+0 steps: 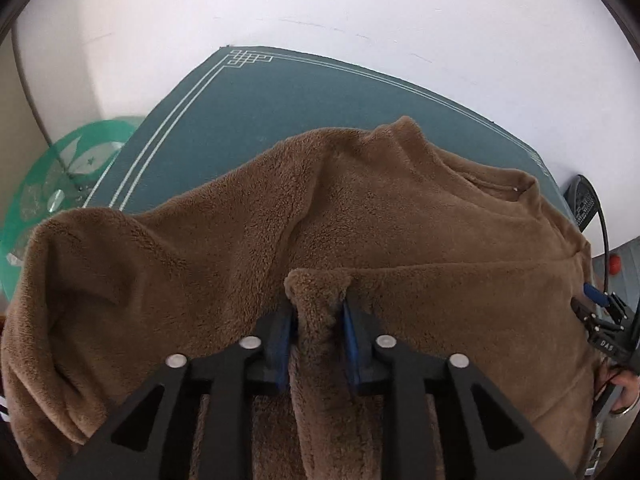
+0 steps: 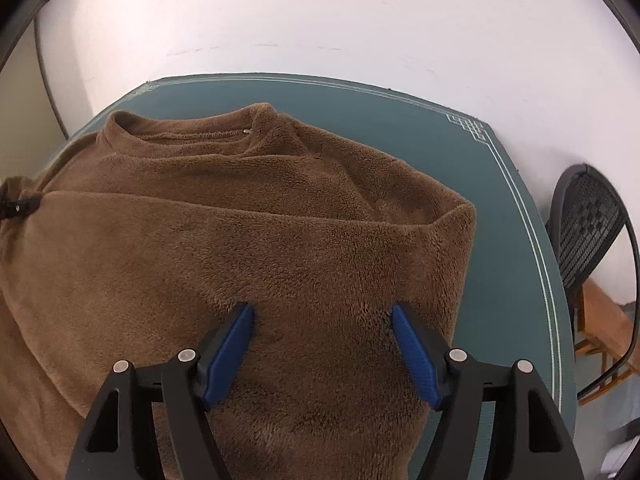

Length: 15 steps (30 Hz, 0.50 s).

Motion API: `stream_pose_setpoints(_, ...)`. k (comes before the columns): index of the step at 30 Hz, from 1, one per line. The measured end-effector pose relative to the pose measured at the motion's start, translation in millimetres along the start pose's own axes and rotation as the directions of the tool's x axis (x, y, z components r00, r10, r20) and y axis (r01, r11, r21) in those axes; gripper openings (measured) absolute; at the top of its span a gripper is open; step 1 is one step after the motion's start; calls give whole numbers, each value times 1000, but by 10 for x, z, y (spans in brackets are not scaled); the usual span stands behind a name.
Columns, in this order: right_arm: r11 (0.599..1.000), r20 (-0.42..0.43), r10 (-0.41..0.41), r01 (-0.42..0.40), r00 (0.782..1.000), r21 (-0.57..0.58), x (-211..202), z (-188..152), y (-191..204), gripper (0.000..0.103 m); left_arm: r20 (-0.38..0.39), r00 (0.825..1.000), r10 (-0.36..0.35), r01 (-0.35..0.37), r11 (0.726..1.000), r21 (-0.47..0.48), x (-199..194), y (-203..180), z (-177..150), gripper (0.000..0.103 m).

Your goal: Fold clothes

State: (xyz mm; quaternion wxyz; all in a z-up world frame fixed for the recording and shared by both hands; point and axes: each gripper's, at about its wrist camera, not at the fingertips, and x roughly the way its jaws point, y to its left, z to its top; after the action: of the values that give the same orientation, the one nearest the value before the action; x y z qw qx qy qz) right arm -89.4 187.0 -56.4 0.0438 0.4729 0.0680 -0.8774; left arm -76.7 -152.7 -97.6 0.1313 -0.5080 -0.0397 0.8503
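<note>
Both tools point steeply down at a brown fleece sweater (image 2: 256, 216) spread over the teal bench (image 2: 512, 216). The left tool (image 1: 318, 312) has a raised ridge of the sweater's fabric standing between its blue pads (image 1: 282, 344), which press against it from both sides, so it is clamped on the sweater. The right tool (image 2: 322, 314) stands with its pads (image 2: 230, 354) wide apart, their tips resting on the flat fleece near the sweater's folded right edge, gripping nothing. The sweater lies with its collar (image 2: 188, 132) toward the far side of the bench, below the white wall (image 2: 320, 12). A green glass tabletop (image 1: 52, 184) shows left of the bench; a black chair (image 2: 588, 232) stands to its right
</note>
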Motion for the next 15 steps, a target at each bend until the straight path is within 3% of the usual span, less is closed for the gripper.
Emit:
stream_pose_setpoints(2,999,10,35,-35,999,32,-142,3,3,73,24,998,56,-56,998,3,-124,-6,-14,55)
stream_pose_setpoints(3,998,22,56,-56,998,34,-219,-8,16,73,46,996,75,-75,997,4,-202,-8,-30,61)
stream_pose_setpoints(5,994,42,104,-105,994,23,-409,-36,85,74,102,993,63,-65,998,14,-412,-48,-94,77)
stream_pose_setpoints(8,987,29,157,-158,987,12,-514,-129,231,74,139,990,13,-21,998,55,-619,-224,-240,79)
stream_pose_setpoints(11,984,-16,179,-179,984,17,-482,-243,300,74,117,993,3,-16,994,110,-600,-378,-353,79)
stream_pose_setpoints(15,985,-73,168,-166,983,44,-268,-412,317,74,10,998,68,-68,992,104,-203,-408,-427,79)
